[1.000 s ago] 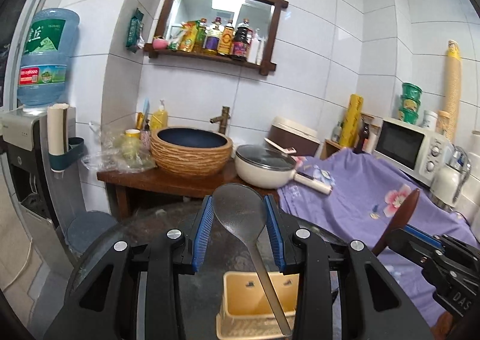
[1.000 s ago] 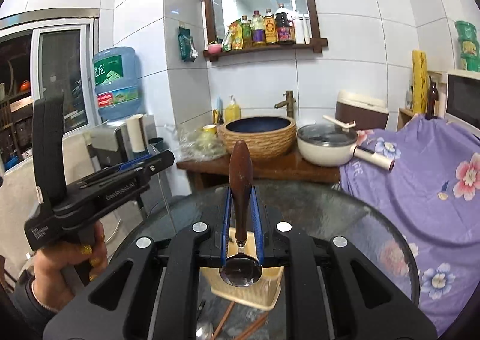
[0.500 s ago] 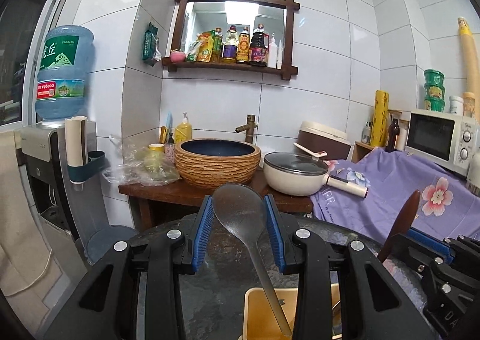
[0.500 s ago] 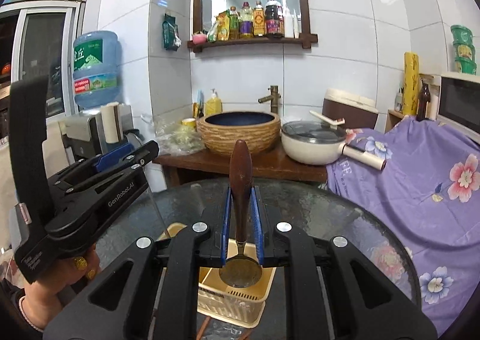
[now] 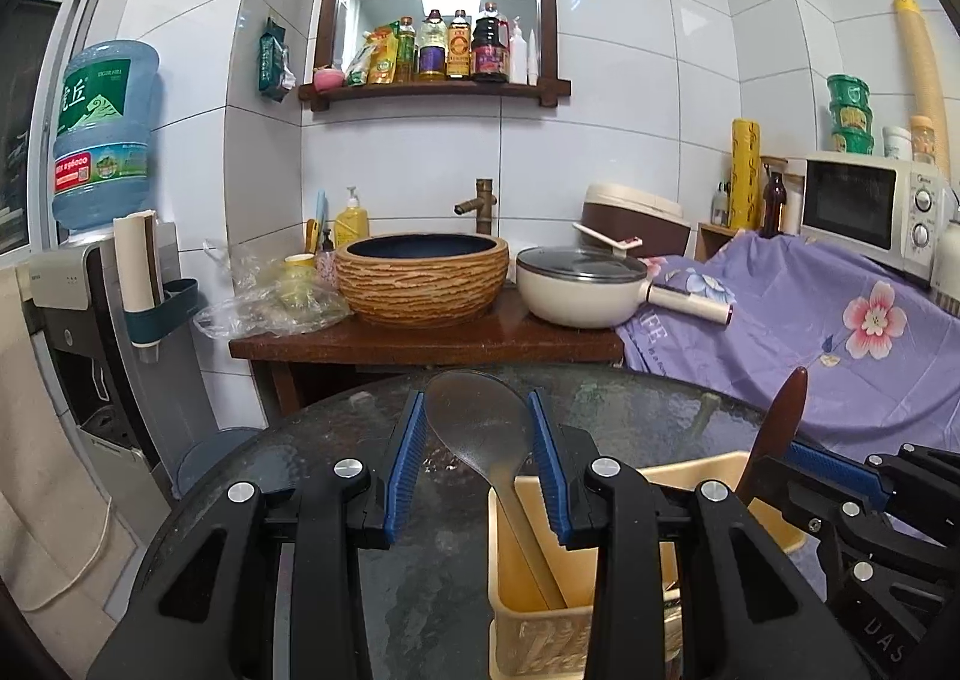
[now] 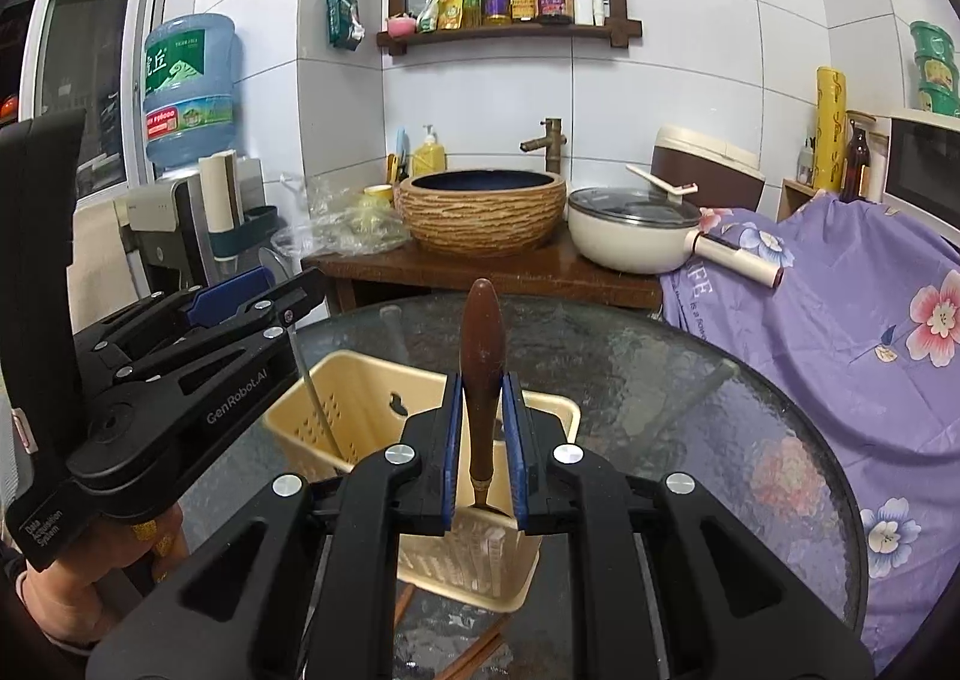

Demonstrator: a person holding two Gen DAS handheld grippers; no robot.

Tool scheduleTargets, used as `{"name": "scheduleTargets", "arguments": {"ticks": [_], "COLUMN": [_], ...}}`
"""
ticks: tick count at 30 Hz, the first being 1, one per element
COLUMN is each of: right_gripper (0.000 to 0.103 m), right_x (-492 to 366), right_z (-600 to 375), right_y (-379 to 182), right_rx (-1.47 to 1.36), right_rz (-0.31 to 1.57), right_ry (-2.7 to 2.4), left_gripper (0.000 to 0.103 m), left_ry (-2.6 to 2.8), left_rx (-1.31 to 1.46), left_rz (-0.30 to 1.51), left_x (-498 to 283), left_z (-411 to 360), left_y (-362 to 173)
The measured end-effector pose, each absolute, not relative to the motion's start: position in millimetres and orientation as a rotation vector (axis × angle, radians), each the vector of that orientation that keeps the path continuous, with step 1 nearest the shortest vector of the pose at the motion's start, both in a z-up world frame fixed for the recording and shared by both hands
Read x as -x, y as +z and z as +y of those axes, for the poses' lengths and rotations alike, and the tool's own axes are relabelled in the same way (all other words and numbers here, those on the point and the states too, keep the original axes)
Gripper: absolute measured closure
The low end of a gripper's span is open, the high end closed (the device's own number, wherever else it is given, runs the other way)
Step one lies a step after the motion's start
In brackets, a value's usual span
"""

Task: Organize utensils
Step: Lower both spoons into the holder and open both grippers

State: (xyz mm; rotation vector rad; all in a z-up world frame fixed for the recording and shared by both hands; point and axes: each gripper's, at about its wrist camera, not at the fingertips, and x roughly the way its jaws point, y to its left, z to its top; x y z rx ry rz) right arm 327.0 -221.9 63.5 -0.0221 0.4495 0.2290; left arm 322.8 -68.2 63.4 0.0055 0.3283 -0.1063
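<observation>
My left gripper is shut on a translucent grey serving spoon. Its wide head stands up between the blue pads and its thin handle runs down into the yellow utensil basket. My right gripper is shut on a wooden-handled spoon, handle up, with its lower end inside the same basket; the bowl is hidden. In the left wrist view the right gripper and its brown handle sit at the right. The left gripper shows at the left of the right wrist view.
The basket stands on a round dark glass table. Chopsticks lie on the glass just in front of it. Behind are a wooden stand with a woven basin and a lidded pan, a purple floral cloth and a water dispenser.
Both grippers have come down toward the basket. The grey spoon's handle and the other spoon's bowl, earlier above the rim, now reach inside it. Both grips are unchanged.
</observation>
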Motion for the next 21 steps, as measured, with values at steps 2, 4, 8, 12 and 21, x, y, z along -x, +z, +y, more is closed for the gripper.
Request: {"name": "scheduleTargets", "arguments": {"ticks": [2, 4, 8, 12, 21], "right_gripper": [0.089, 0.089, 0.089, 0.089, 0.056], "right_x": [-328.2, -329.2, -328.5, -326.5, -306.8], "right_z": [-222.1, -223.4, -224.4, -224.0, -237.7], "right_y": [57.7, 53.7, 49.9, 49.6, 54.8], "right_rx": [0.024, 0.023, 0.025, 0.033, 0.01], "right_rz": [0.464, 0.474, 0.473, 0.47, 0.417], "right_ry": [0.232, 0.229, 0.231, 0.235, 0.195], "left_gripper": [0.069, 0.069, 0.069, 0.069, 0.041], "left_ry": [-0.108, -0.108, -0.12, -0.119, -0.108], "left_rx": [-0.007, -0.01, -0.026, -0.025, 0.014], "left_rz": [0.345, 0.352, 0.375, 0.389, 0.379], "left_x": [-324.6, -325.5, -326.6, -327.7, -315.1], "left_z": [-66.6, -66.1, -67.2, -67.8, -50.4], "left_y": [59.4, 56.9, 50.2, 47.0, 56.4]}}
